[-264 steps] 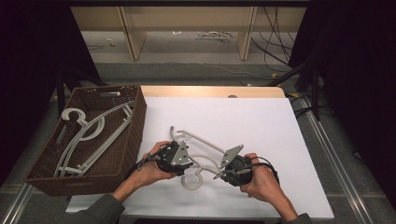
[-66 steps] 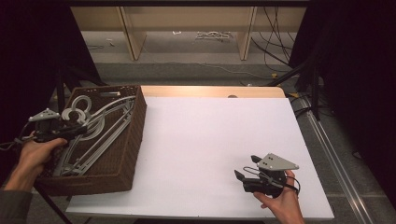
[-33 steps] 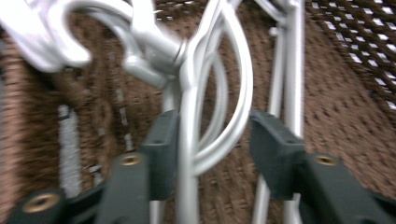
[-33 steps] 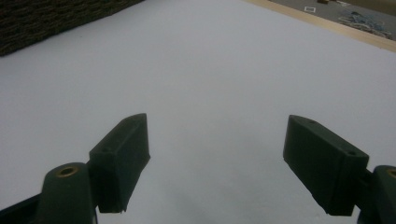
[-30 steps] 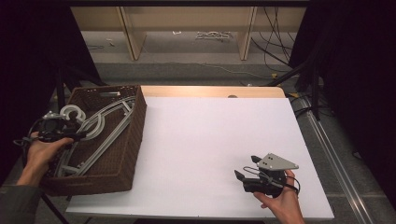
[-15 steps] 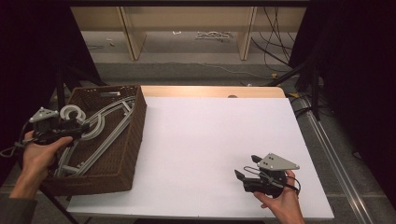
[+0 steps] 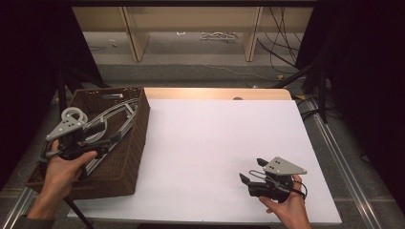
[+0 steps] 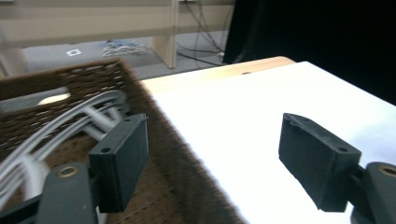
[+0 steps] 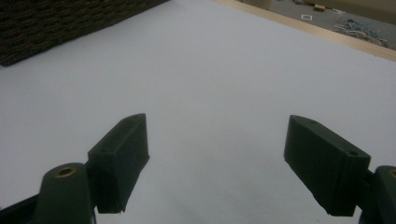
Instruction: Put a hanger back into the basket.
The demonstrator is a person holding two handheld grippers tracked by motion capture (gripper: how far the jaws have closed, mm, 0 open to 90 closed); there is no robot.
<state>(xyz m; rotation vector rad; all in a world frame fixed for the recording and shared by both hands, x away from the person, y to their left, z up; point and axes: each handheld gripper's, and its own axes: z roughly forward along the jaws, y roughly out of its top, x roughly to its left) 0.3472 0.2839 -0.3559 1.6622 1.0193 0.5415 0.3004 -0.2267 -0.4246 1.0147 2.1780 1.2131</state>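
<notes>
Several white plastic hangers (image 7: 119, 112) lie in a dark wicker basket (image 7: 133, 152) at the table's left. My left gripper (image 7: 111, 133) hovers over the basket's near half, pointing right toward the table. Its jaws have just been opening and stand open with nothing between them. In the left gripper view this gripper (image 8: 212, 135) looks past the hangers (image 8: 70, 116) and the basket rim (image 8: 84, 77) onto the white top. My right gripper (image 7: 250, 170) rests low near the front right of the table, open and empty. In its own view the right gripper (image 9: 217, 126) faces bare white surface.
The white table top (image 7: 215, 133) stretches between the basket and the right hand. The basket's wall (image 9: 70, 23) lies far off at the upper left of the right gripper view. Beyond the table's wooden far edge (image 7: 215, 93) are floor, cables and shelf legs.
The left hand has risen and shifted right from the basket's left side to above its middle, and its jaws have spread wider. The hangers stay in the basket. The right hand has kept still.
</notes>
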